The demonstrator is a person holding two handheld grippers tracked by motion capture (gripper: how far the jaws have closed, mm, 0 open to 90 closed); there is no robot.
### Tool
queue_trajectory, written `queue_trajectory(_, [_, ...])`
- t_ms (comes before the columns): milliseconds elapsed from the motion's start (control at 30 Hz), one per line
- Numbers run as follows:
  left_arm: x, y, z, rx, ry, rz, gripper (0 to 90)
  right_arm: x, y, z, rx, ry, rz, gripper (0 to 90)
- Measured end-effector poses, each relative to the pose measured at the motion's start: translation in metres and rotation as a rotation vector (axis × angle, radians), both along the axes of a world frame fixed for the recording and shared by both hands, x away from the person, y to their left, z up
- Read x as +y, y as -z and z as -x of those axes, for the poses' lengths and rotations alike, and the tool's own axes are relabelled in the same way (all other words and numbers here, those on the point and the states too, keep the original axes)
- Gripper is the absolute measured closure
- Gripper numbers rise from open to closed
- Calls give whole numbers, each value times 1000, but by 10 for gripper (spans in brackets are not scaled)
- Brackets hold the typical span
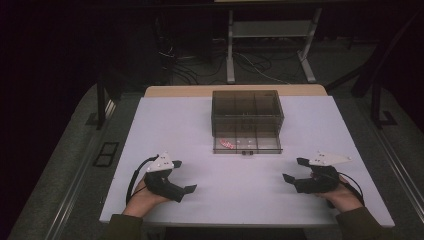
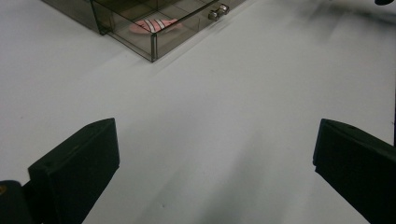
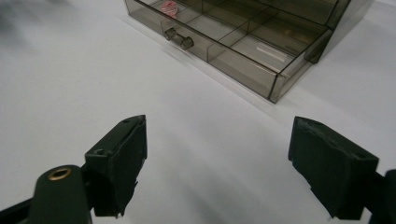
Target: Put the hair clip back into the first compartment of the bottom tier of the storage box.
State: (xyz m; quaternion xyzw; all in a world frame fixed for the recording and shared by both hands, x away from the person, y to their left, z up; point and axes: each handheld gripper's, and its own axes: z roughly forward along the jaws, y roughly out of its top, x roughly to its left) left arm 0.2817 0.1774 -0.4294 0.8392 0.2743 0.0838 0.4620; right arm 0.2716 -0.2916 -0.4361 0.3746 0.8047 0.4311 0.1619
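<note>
High view first: the white bench [image 1: 175,125] takes up most of the scene, with plenty of bare surface between the person and the smoky plastic organiser box [image 1: 247,111] standing at the far middle. Its bottom drawer [image 1: 247,144] is pulled out toward us, long axis running across the bench, with the little metal knob [image 1: 245,153] at the front centre. Down in the drawer's left-hand compartment lies a small pink striped piece [image 1: 227,144].

Now the tools. The left claw [image 1: 181,176] rests low at the near left, jaws spread wide, pinching nothing. The right claw [image 1: 295,170] mirrors it at the near right, also spread wide and empty. Both sit well apart from the drawer, and it lies forward and inward from each.

From the left gripper view, the pink piece [image 2: 154,24] sits ahead and to the left. I judge the left claw the nearer one to it, while the knob [image 3: 178,38] looks equally open to either. Nothing blocks the run in, and the bench edges are well clear.
</note>
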Motion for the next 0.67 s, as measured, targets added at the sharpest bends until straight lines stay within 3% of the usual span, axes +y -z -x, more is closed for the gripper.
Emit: queue_trajectory(667, [1, -1, 0, -4, -2, -5, 0, -8, 3, 7, -10, -5, -3, 183])
